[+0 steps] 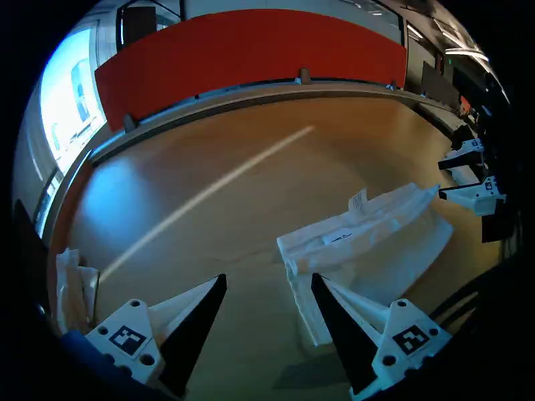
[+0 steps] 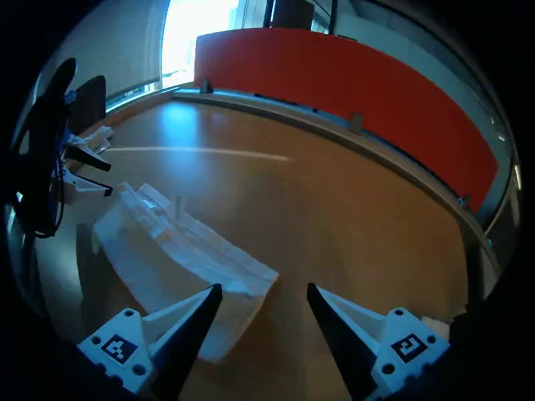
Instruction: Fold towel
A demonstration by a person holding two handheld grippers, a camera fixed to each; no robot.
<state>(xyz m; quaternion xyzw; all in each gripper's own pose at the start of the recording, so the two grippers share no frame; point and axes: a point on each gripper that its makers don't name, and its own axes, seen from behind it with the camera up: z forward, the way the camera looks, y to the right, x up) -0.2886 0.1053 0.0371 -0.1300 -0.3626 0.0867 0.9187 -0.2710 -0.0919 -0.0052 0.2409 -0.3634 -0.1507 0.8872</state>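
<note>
Just ahead of both jaws, towel [image 1: 374, 250]

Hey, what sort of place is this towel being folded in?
Likely an office or lab workspace: a wide wooden desk backed by a red divider panel, with a bright window beyond it. The white towel lies on the desk.

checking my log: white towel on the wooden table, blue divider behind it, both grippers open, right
No: the divider is red, not blue, as the left gripper view shows. The white towel does lie on the wooden table, with the left gripper and right gripper open.
</note>
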